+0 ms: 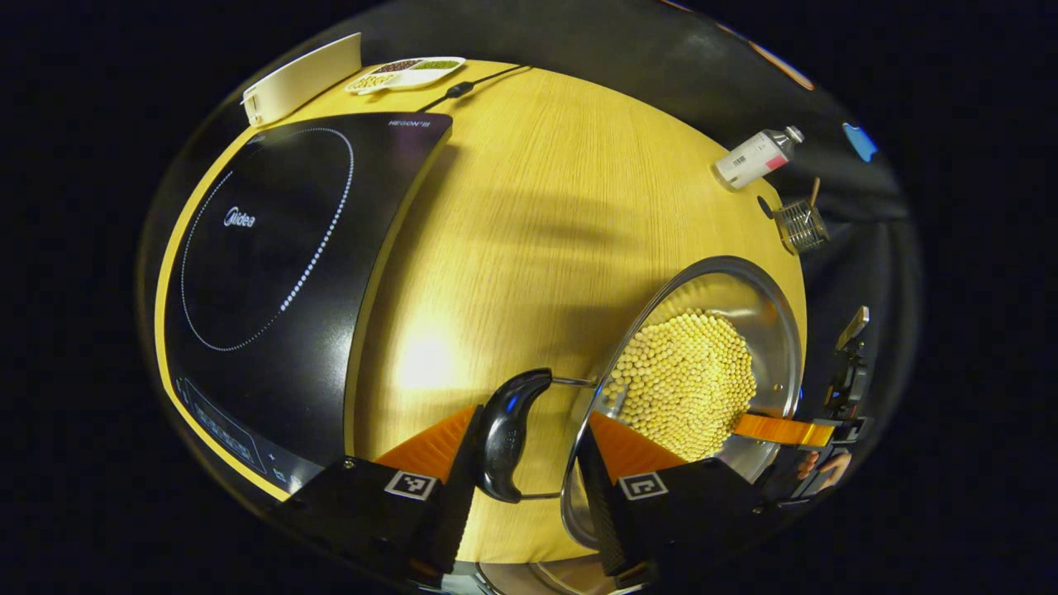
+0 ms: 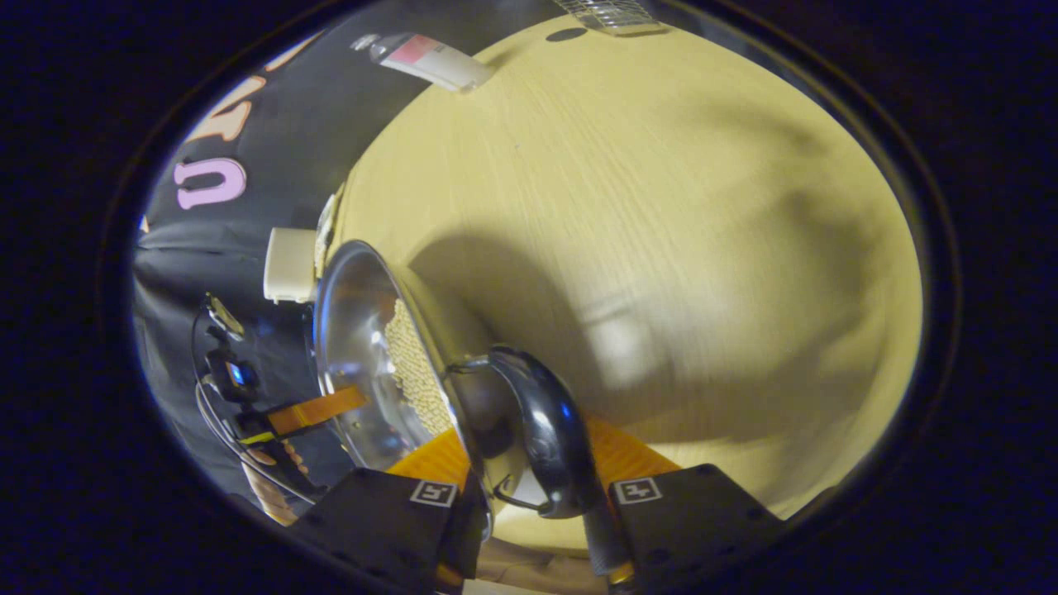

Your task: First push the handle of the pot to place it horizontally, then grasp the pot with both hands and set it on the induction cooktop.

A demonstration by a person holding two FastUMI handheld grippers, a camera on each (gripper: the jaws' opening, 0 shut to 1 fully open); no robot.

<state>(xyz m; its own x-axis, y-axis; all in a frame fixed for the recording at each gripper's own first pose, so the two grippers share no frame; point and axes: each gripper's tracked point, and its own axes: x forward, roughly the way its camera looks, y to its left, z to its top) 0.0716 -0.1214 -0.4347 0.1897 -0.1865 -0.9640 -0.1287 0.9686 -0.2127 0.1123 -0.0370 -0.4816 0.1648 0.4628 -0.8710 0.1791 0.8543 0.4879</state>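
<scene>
Pot (image 1: 711, 364), heaped with pale beans, is over the table (image 1: 512, 215) at 3 o'clock from the cooktop (image 1: 281, 273), each handle (image 1: 508, 434) between a claw's (image 1: 525, 487) near-closed fingers, so any tilt or slip could spill beans.

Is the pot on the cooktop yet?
No, the pot is beside the cooktop, with bare table between them.

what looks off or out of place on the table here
A white bottle lies on its side at the table's far edge instead of standing. The pot of yellow beans looks intact, nothing spilled, and the induction cooktop sits bare.
</scene>
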